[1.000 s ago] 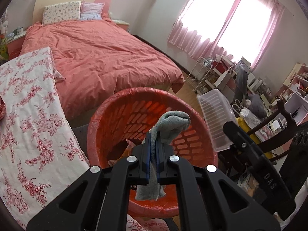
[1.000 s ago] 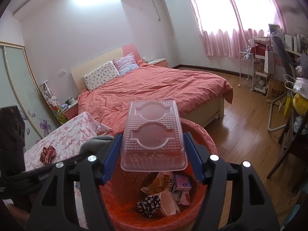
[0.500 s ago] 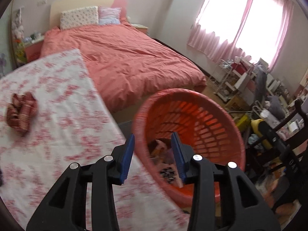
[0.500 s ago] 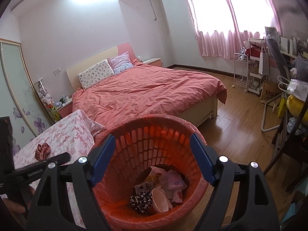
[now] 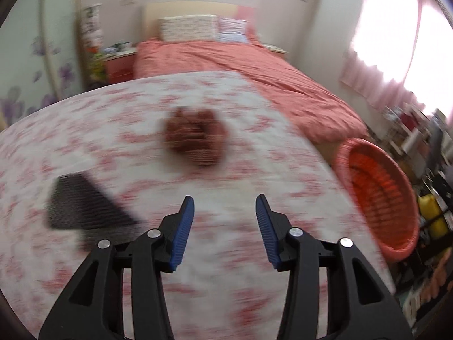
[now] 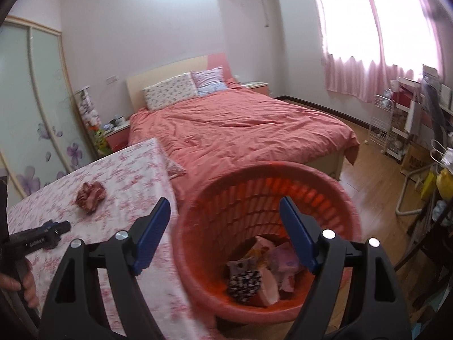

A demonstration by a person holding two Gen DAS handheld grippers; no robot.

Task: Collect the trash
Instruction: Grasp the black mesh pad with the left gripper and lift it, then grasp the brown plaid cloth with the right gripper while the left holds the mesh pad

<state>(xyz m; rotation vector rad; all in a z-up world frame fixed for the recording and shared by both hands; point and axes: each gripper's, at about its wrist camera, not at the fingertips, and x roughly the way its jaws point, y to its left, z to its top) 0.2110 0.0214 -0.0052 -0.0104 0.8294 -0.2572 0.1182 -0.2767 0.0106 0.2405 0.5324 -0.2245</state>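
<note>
The orange basket (image 6: 266, 167) stands on the floor beside the table, with several pieces of trash (image 6: 254, 272) in its bottom. My right gripper (image 6: 224, 201) hangs over the basket's near rim, open, with nothing between its blue pads. My left gripper (image 5: 225, 212) is over the floral tablecloth (image 5: 127, 113), its jaws opening and empty. A crumpled red-brown item (image 5: 195, 138) lies on the cloth just ahead of it. The right wrist view also shows that item (image 6: 90, 195) and the left gripper (image 6: 53, 231) low at the left. The left wrist view is blurred.
A dark flat thing (image 5: 82, 206), blurred, lies on the cloth left of my left gripper. The basket (image 5: 379, 195) sits off the table's right edge. A bed (image 6: 240, 124) fills the room behind, with chairs and shelves (image 6: 410, 130) at the right. A hand (image 6: 25, 280) holds the left gripper.
The left gripper let go of a grey sock over the basket, swung left over the table and opened. The right gripper released a clear plastic box and its jaws widened.
</note>
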